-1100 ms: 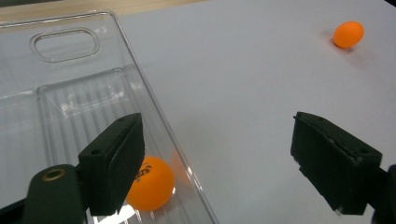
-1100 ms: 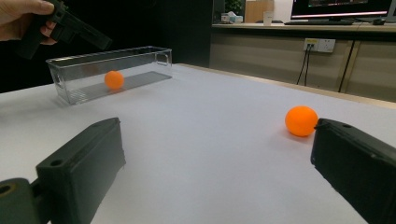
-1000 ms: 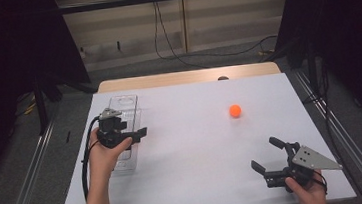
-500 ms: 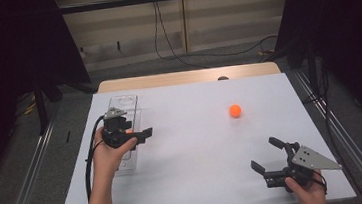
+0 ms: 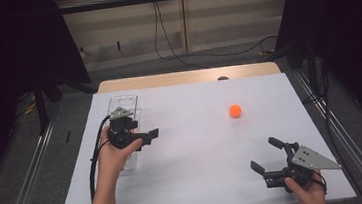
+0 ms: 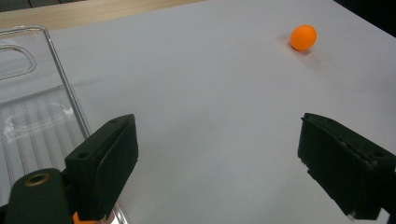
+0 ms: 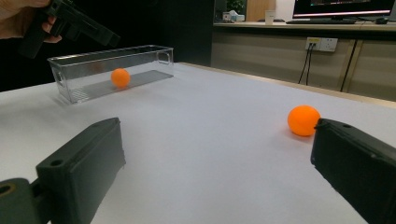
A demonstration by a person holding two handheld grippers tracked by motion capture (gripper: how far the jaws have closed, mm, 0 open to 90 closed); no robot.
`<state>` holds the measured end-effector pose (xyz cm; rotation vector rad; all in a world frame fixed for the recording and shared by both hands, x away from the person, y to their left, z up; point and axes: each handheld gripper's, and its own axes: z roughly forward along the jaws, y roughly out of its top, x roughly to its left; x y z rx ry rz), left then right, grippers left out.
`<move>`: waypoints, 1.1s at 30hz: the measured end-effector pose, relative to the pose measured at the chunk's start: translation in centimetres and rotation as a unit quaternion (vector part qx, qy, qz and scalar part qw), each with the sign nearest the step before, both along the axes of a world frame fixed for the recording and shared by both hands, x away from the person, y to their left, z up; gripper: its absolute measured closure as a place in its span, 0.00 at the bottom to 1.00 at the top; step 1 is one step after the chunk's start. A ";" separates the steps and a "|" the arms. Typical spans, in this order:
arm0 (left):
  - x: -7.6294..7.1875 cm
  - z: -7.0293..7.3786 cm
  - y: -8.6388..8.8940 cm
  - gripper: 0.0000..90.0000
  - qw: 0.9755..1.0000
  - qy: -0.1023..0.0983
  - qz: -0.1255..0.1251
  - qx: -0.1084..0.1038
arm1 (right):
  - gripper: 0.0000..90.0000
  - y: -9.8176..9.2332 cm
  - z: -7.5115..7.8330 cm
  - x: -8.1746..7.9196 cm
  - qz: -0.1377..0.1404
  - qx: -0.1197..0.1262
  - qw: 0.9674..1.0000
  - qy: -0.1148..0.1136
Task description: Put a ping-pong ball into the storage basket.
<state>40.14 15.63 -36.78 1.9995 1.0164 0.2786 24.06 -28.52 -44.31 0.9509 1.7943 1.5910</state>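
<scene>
An orange ball (image 5: 235, 110) (image 6: 303, 37) (image 7: 303, 120) lies on the white table right of centre. A second orange ball (image 7: 120, 77) rests inside the clear plastic box (image 5: 124, 101) (image 6: 32, 93) (image 7: 93, 70) at the left. My left gripper (image 5: 151, 135) (image 6: 224, 163) hovers over the box's right edge and points right. It is open, its jaws have just been opening, and nothing is between them. My right gripper (image 5: 264, 154) (image 7: 219, 172) stands open and empty near the front right, aimed toward the box, with the loose ball just beyond its right jaw.
The white table top (image 5: 198, 145) ends in a wooden strip (image 5: 186, 77) at the far edge. A metal rail (image 5: 29, 167) runs along each side. A wall with sockets and cables (image 5: 162, 28) stands behind.
The left gripper has shifted a little to the right, away from the box. The right gripper and the loose ball have stayed put.
</scene>
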 end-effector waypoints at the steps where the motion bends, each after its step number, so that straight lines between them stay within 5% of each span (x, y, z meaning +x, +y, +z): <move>1: 0.0 0.0 -0.1 0.14 1.000 0.000 0.000 0.000 | 0.02 0.0 0.0 0.0 0.000 0.000 1.000 0.000; 33: -0.6 -0.4 -3.2 0.11 0.999 0.000 -0.040 -0.006 | 0.02 -0.1 0.0 0.1 0.000 -0.001 1.000 0.002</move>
